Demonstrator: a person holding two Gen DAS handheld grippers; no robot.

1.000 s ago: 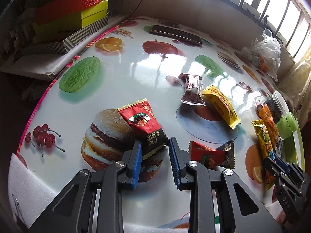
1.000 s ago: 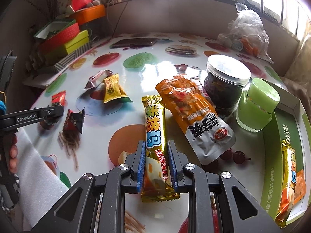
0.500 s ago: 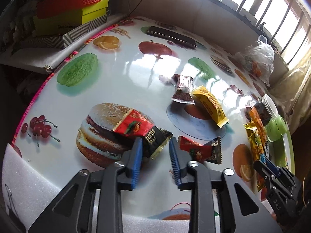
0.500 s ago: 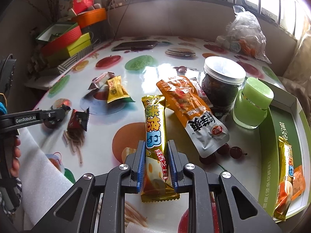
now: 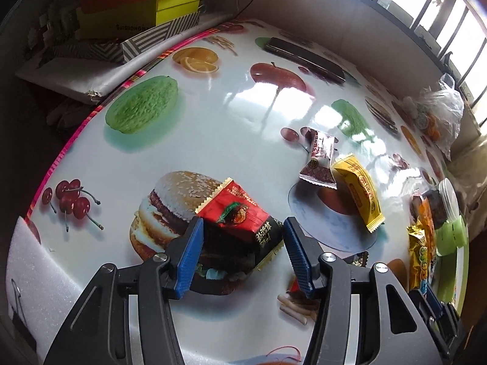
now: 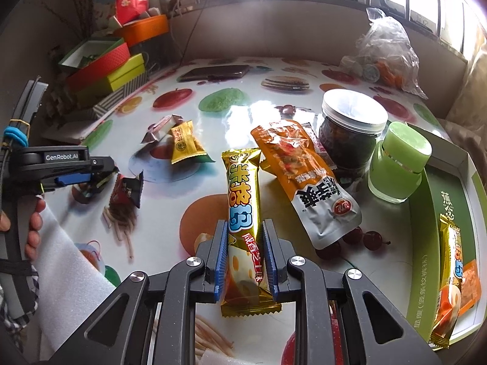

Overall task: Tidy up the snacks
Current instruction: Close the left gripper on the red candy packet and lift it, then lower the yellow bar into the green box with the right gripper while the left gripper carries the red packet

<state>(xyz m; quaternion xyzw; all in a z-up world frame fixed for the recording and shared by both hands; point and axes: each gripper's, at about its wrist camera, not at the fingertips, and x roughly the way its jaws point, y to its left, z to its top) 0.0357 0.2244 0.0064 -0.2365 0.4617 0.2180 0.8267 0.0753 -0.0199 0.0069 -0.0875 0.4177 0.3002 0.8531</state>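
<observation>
Left tool (image 5: pixel 242 254): blue pads spread wide, nothing clamped. The red-and-black snack packet (image 5: pixel 240 217) lies between the pads on the worktop (image 5: pixel 213 115), over the printed burger; whether either pad touches it cannot be told. At 2 o'clock from this packet lie the brown-and-white candy (image 5: pixel 318 164) and the yellow candy (image 5: pixel 360 193), touching each other. At 12 o'clock, far across the worktop, lies a dark phone (image 5: pixel 304 59).

Right tool (image 6: pixel 245 255): pads closed on the lower half of the gold snack bar (image 6: pixel 243 213), which points toward 12 o'clock. Just beside the bar at 1 o'clock lies the orange-and-white pouch (image 6: pixel 304 179). Beyond the pouch stands a clear jar with a white lid (image 6: pixel 353 127), and touching or just beside it at 3 o'clock stands a green-capped container (image 6: pixel 398 164). At 3 o'clock from the right tool, the green box (image 6: pixel 438 213) holds 1 gold bar (image 6: pixel 453 276) of the same print. At 9 o'clock a small dark red packet (image 6: pixel 127 190) lies near the left tool's tip. At 1 o'clock, farthest away, sits a clear plastic bag (image 6: pixel 383 57).
</observation>
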